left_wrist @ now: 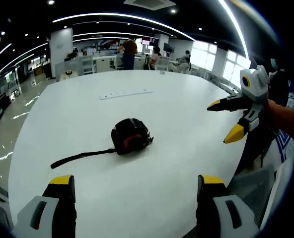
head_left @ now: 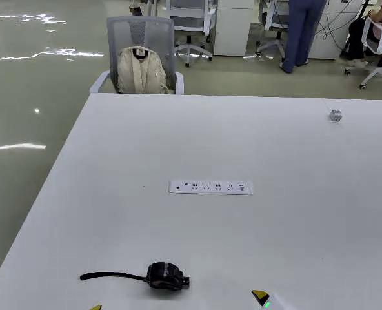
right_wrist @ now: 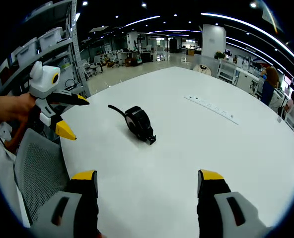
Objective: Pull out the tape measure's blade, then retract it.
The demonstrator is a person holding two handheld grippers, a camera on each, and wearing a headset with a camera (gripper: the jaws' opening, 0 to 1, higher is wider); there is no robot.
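Note:
A black tape measure (head_left: 166, 276) lies on the white table (head_left: 242, 142) near its front edge. Its black wrist strap (head_left: 110, 276) trails off to the left, and no blade is out. In the left gripper view the tape measure (left_wrist: 131, 136) sits ahead of my open left gripper (left_wrist: 136, 181), with nothing between its jaws. My right gripper (left_wrist: 218, 124) comes in from the right, also open. From the right gripper view, the tape measure (right_wrist: 139, 124) lies ahead of my open, empty right gripper (right_wrist: 147, 175), and my left gripper (right_wrist: 80, 120) is beyond it at the left. Neither gripper touches the tape measure.
A white power strip (head_left: 210, 187) lies flat at the table's middle, and a small grey object (head_left: 335, 115) sits at the far right. A grey chair with a beige backpack (head_left: 141, 64) stands at the far edge. People and office chairs are farther back.

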